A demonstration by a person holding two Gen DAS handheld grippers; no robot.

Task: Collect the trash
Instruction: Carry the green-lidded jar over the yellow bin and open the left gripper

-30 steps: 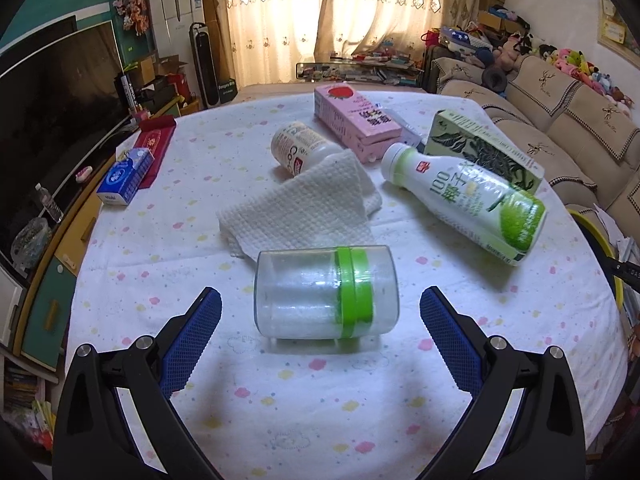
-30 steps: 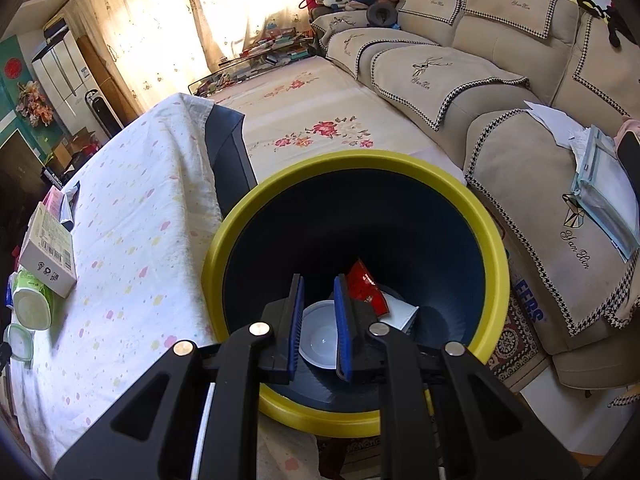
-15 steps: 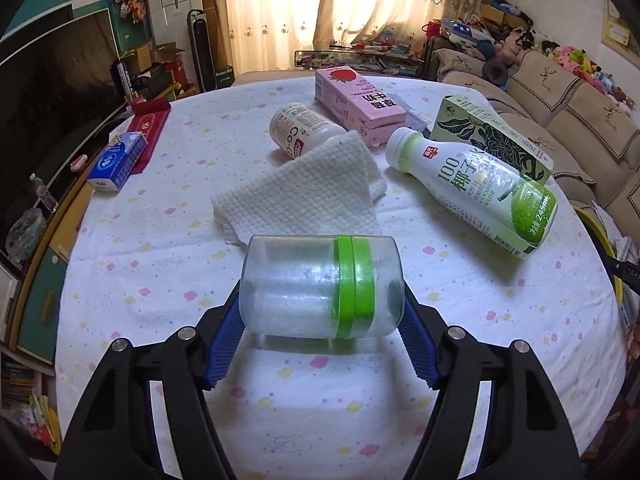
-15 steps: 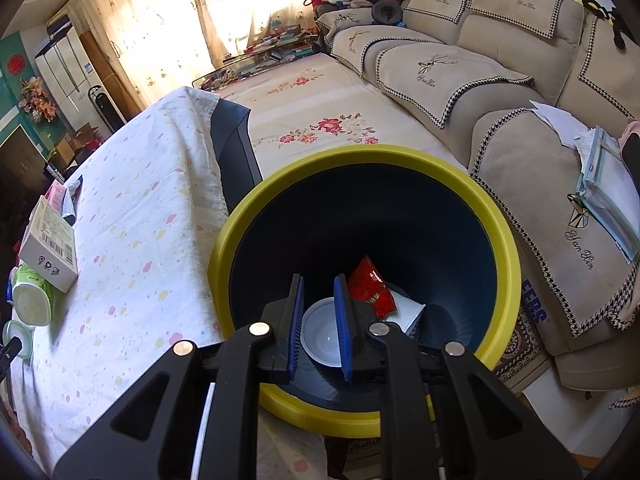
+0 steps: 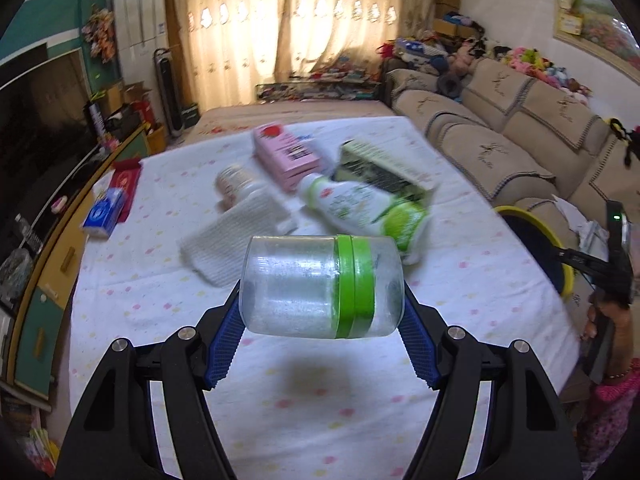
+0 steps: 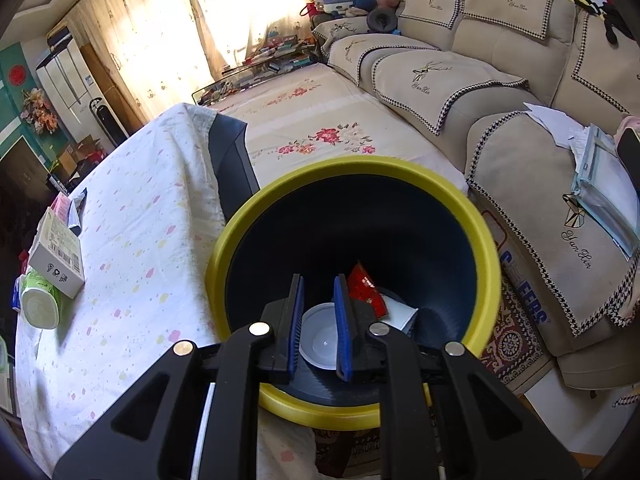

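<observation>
The left gripper (image 5: 322, 326) holds a clear plastic jar with a green band (image 5: 322, 286) lying sideways between its blue ribbed pads, one pad pressed on each end; the jar hangs clear above the table (image 5: 320, 400) with the white dotted cloth, its shadow on the cloth beneath. Beyond the jar on the table lie a white quilted paper towel (image 5: 236, 236), a white-and-green plastic drink bottle (image 5: 364, 208) on its side, a small white bottle (image 5: 236, 184), a pink rectangular carton (image 5: 286, 156) and a green-and-black printed carton (image 5: 384, 172); a blue tissue packet (image 5: 105, 212) sits far left of the jar near the table's edge. The yellow-rimmed dark blue round bin (image 6: 486, 236) stands beside the table; in the left wrist view it lies to the right of the jar. The right gripper (image 6: 320, 316) hangs over the bin's mouth, its jaws nearly together with only a narrow gap and nothing between them. Inside the bin lie a white round lid (image 6: 320, 340), a red wrapper (image 6: 364, 288) and a white paper scrap (image 6: 400, 314)
</observation>
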